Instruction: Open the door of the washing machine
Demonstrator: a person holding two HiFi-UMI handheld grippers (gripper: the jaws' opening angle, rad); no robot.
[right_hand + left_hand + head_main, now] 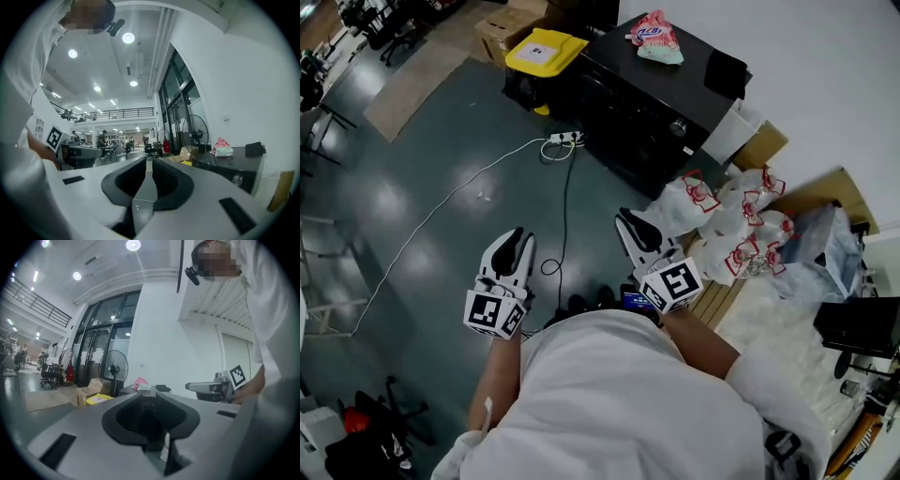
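Observation:
A black appliance (647,103) with a round knob (678,127) on its front stands on the floor ahead of me, against the white wall. A pink bag (656,36) lies on its top. I cannot make out its door. The right gripper view shows its dark front (232,168) at the right. My left gripper (517,239) is held level above the grey floor, well short of the appliance. Its jaws stand slightly apart and empty (149,401). My right gripper (630,223) is beside it, somewhat nearer the appliance, also narrowly open with nothing between the pads (149,161).
A yellow-lidded bin (546,52) and a cardboard box (502,28) stand left of the appliance. A power strip (562,139) with white and black cables lies on the floor. White bags with red print (731,220) are piled at the right. A standing fan (197,133) is behind.

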